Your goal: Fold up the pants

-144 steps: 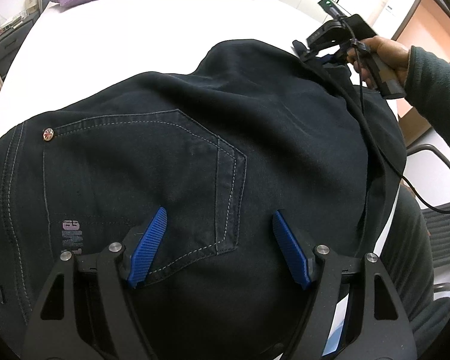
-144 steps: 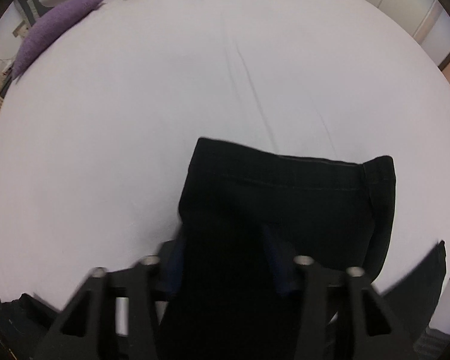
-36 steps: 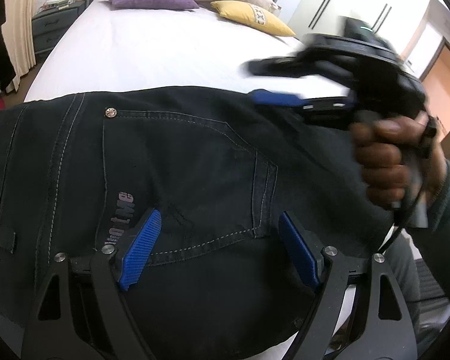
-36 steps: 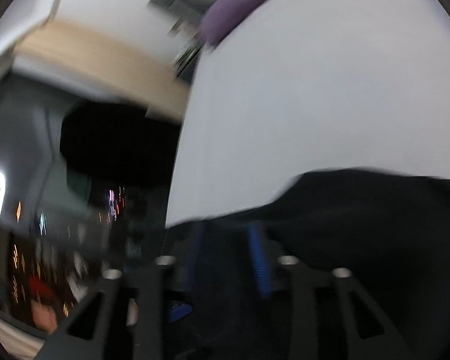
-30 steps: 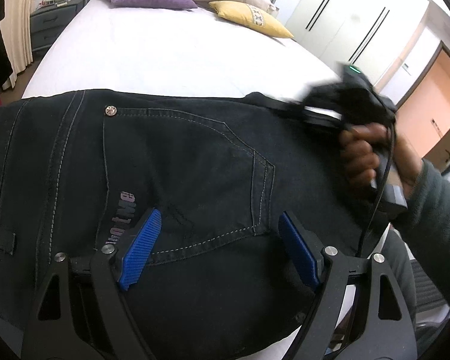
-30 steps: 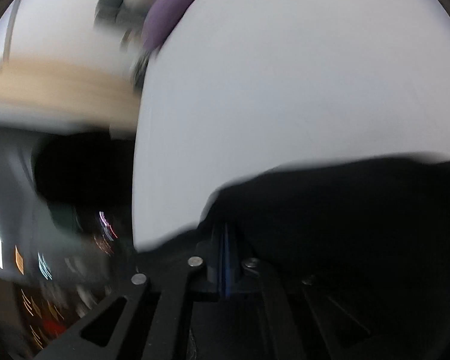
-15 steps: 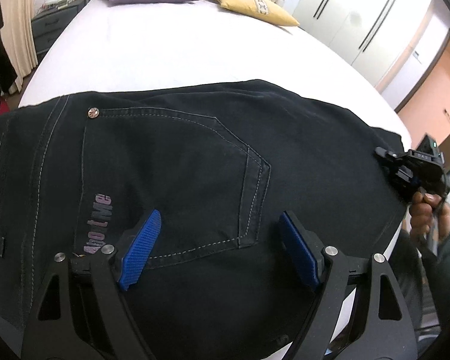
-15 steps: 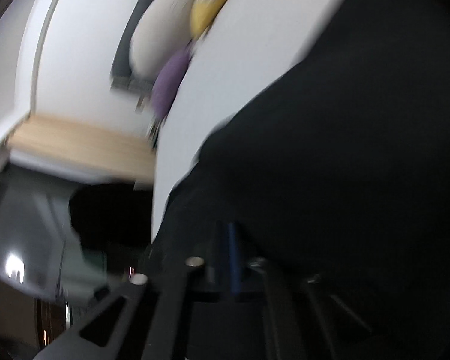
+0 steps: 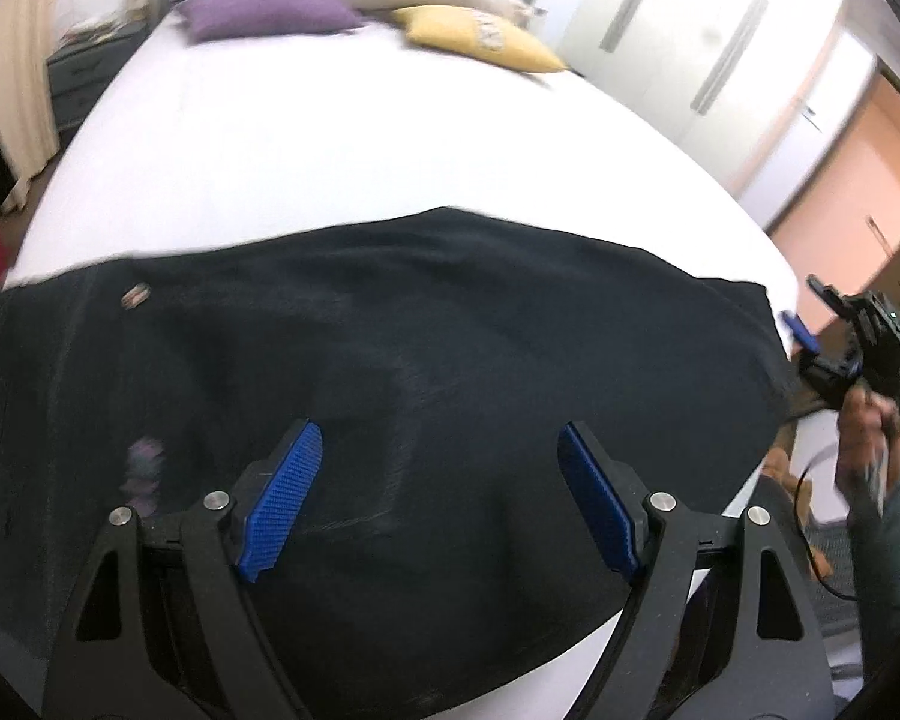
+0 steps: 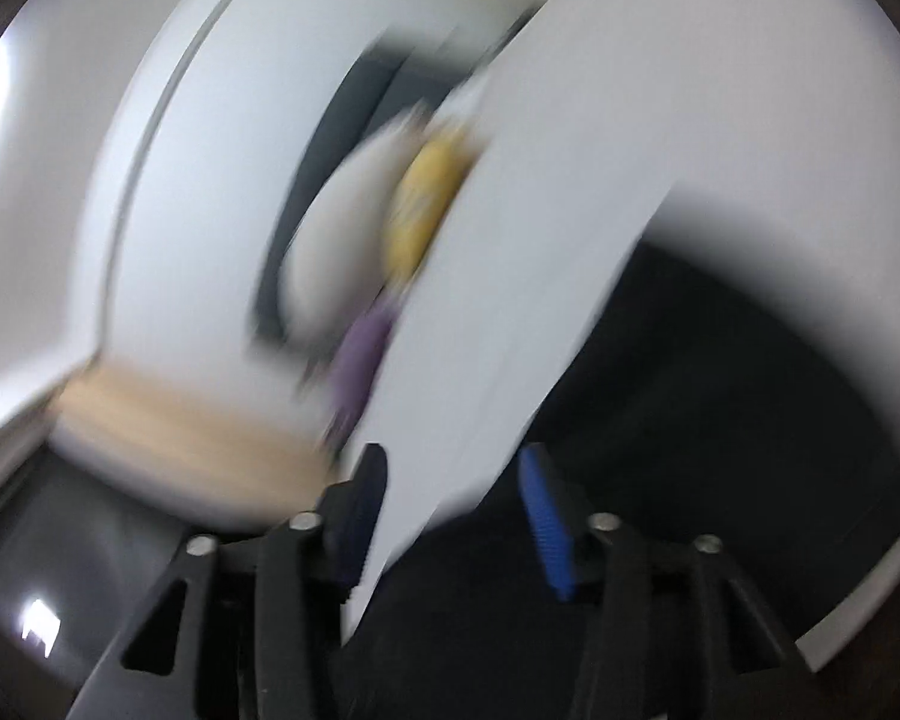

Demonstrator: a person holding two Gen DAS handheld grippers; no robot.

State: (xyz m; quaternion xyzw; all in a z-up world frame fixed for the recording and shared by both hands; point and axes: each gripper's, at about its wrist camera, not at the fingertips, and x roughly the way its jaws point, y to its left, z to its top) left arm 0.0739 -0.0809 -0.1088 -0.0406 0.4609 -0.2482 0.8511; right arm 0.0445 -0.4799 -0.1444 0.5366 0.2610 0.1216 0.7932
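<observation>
On the white bed (image 9: 306, 180), the black pants (image 9: 450, 360) are laid folded, long axis running nine to three o'clock. The left hand-held gripper (image 9: 441, 501) is held agape directly over them, nearer. At three o'clock, the right hand-held gripper (image 9: 810, 315) is being opened; nothing is pinched.

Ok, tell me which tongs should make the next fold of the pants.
Probably the left tongs: open, directly over the black jeans. The right tongs, just opening, sit off the jeans' far edge.
</observation>
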